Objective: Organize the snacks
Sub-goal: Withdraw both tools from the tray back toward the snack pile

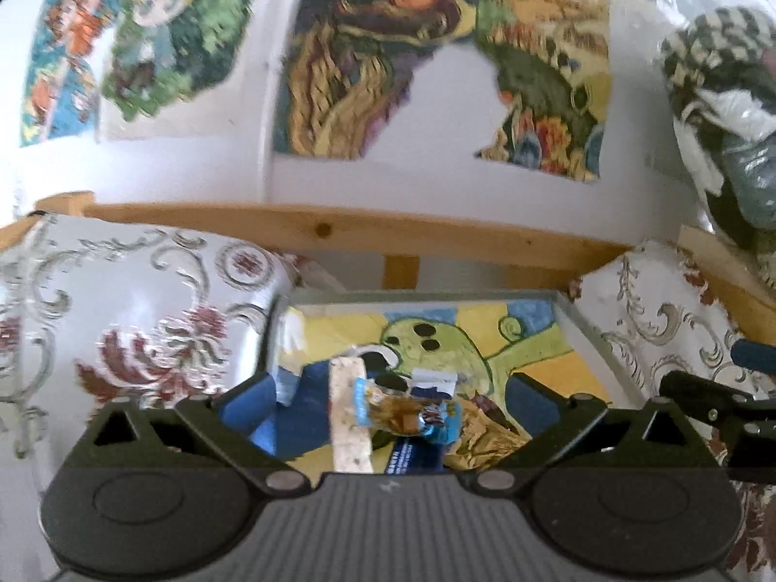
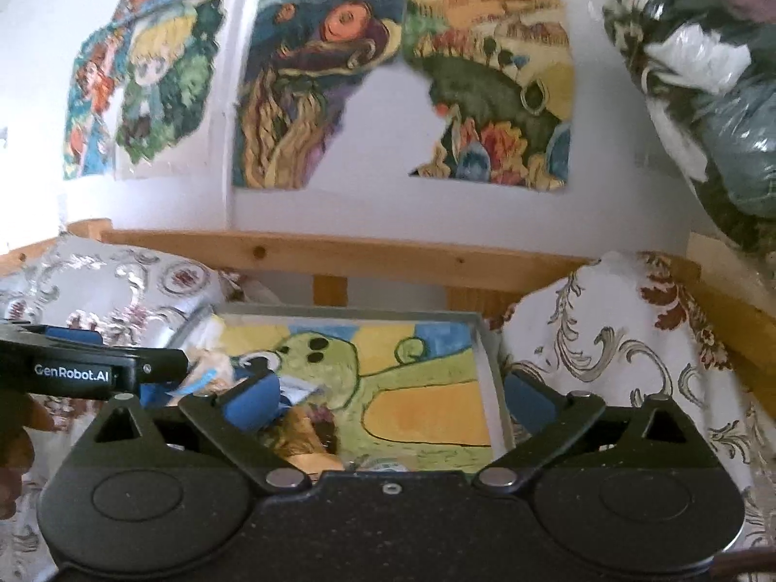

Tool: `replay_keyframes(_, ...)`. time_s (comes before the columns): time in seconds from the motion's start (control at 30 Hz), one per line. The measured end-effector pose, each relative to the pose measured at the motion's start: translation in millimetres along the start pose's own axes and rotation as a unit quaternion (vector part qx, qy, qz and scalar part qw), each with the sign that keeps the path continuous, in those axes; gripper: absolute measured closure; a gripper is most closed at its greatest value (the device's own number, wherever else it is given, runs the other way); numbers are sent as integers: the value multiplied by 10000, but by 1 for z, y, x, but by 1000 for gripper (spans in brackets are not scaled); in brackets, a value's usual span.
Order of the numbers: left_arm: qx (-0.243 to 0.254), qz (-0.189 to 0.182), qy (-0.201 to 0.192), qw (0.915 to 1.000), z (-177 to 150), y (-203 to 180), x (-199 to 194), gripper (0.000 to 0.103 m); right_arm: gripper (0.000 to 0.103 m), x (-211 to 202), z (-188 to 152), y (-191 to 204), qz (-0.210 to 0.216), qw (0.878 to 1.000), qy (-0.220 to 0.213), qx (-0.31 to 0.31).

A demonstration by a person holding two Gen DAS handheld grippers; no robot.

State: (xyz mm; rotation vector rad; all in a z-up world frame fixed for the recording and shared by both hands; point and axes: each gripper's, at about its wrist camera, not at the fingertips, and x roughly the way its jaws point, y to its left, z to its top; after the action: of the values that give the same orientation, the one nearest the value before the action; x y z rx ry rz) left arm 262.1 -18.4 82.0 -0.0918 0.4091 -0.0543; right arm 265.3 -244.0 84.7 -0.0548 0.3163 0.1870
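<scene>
A shallow tray with a painted green figure on yellow lies on the patterned cloth. In the left wrist view several snacks lie in it: a pale speckled bar, a blue and brown wrapped candy, a gold wrapper and a dark blue packet. My left gripper is open and empty above them. In the right wrist view my right gripper is open and empty over the tray, with a brown-gold wrapper near its left finger. The left gripper's body shows at the left.
A wooden rail runs behind the tray, with a white wall and colourful pictures above. Patterned cushions flank the tray on both sides. A plastic bag of clothes hangs at the upper right.
</scene>
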Motion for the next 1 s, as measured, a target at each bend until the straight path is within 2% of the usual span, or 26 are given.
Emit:
replay_keyframes(0.23,-32,36,-283,9996,-5,6,-51,0,1,-41,1,13,96,9999,-128,13)
replay_keyframes(0.5,-8,64,-424,9991,-24,11,-94,0,1,-86,-9,30,147,9997,-174,-98)
replay_keyframes(1.0,66,260,-113,9996,-76,17,-133,0,1,-135,-48,46,173,9996,66,-218)
